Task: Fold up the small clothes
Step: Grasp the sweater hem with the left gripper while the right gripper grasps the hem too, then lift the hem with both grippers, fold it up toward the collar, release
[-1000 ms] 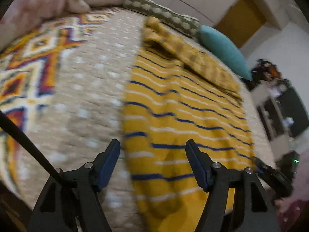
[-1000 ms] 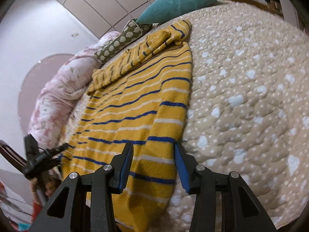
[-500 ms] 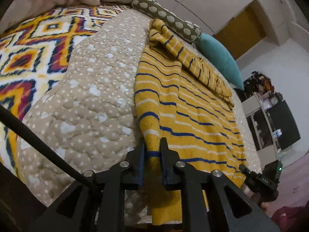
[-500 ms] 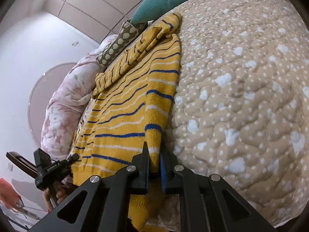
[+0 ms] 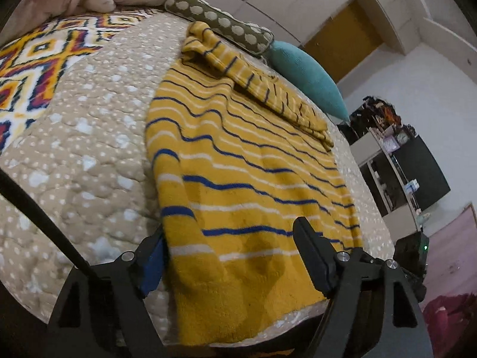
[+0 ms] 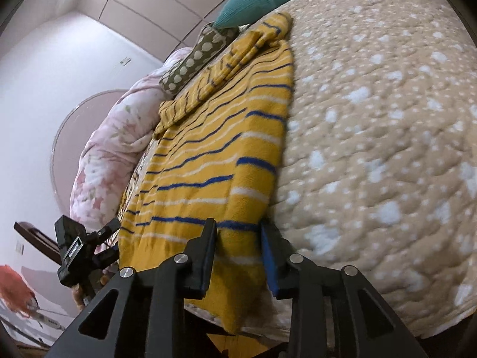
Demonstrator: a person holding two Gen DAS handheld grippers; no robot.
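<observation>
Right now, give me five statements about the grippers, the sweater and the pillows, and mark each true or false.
1. Both grippers are open. True: the left gripper and the right gripper each show a gap between the fingers.
2. The yellow striped sweater hangs in the air. False: it lies flat on the beige quilt, with its hem over the bed's edge.
3. The sweater's sleeves lie folded across its top. True: a striped band crosses the far end.
4. The teal pillow lies on the sweater. False: it sits beyond it, beside the dotted pillow.
5. The sweater's stripes are red. False: they are blue and white.
</observation>
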